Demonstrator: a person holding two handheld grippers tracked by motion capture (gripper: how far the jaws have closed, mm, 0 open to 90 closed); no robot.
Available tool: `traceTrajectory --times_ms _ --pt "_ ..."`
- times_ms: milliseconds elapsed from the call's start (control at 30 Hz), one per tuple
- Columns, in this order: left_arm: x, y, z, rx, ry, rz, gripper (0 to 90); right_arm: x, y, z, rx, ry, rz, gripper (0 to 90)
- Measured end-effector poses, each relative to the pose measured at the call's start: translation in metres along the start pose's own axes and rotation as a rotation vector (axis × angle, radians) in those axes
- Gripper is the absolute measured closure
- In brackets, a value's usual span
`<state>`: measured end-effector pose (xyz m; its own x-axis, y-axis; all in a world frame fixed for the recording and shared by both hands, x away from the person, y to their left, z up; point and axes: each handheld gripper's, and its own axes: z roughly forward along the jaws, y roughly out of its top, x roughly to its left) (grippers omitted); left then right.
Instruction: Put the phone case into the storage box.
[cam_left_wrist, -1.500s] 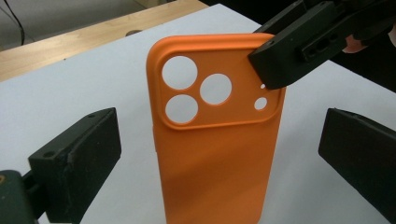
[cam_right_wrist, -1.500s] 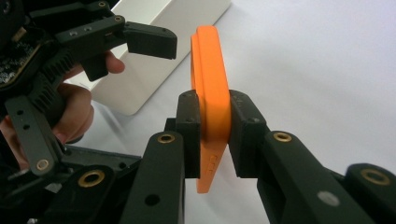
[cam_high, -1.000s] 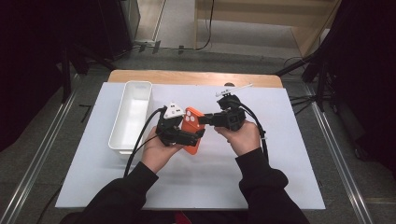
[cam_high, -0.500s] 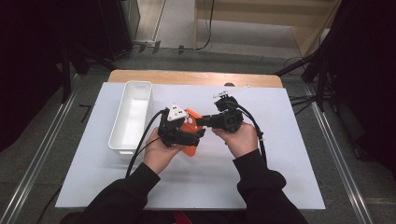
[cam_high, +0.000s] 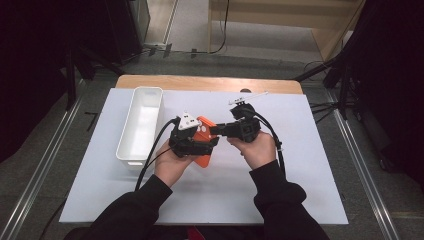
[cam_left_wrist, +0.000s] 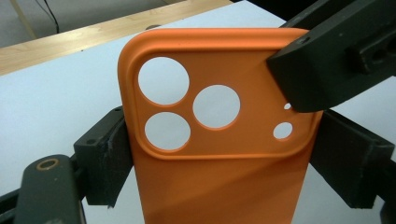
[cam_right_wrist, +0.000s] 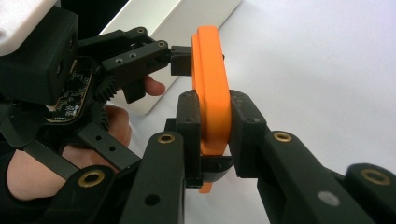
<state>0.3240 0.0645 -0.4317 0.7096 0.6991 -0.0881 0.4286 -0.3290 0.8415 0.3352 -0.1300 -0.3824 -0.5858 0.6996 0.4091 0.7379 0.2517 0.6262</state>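
Note:
An orange phone case with round camera holes is held above the white table sheet between both hands. My left gripper reaches in from the left. Its jaws have just been closing, and its pads now press the case's two long sides. My right gripper comes from the right, shut on the case's thin top edge near the camera corner. In the left gripper view one of its fingers covers that corner. A finger of the left gripper touches the case's far side.
A long white tray stands to the left of the hands, close to the left gripper's cable. The white sheet covers the table, with its wooden edge at the back. Dark stands flank the table.
The left gripper's jaws have drawn in onto the case's sides. Both hands and the case have stayed where they were.

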Motion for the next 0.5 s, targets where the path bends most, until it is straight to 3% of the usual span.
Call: traceTrajectory --times_ms 500 --pt "-0.0002 0.0031 -0.0022 0.012 -0.002 0.007 16.0 0.0010 -0.0001 -0.0011 -0.004 0.006 -0.006 74.1"
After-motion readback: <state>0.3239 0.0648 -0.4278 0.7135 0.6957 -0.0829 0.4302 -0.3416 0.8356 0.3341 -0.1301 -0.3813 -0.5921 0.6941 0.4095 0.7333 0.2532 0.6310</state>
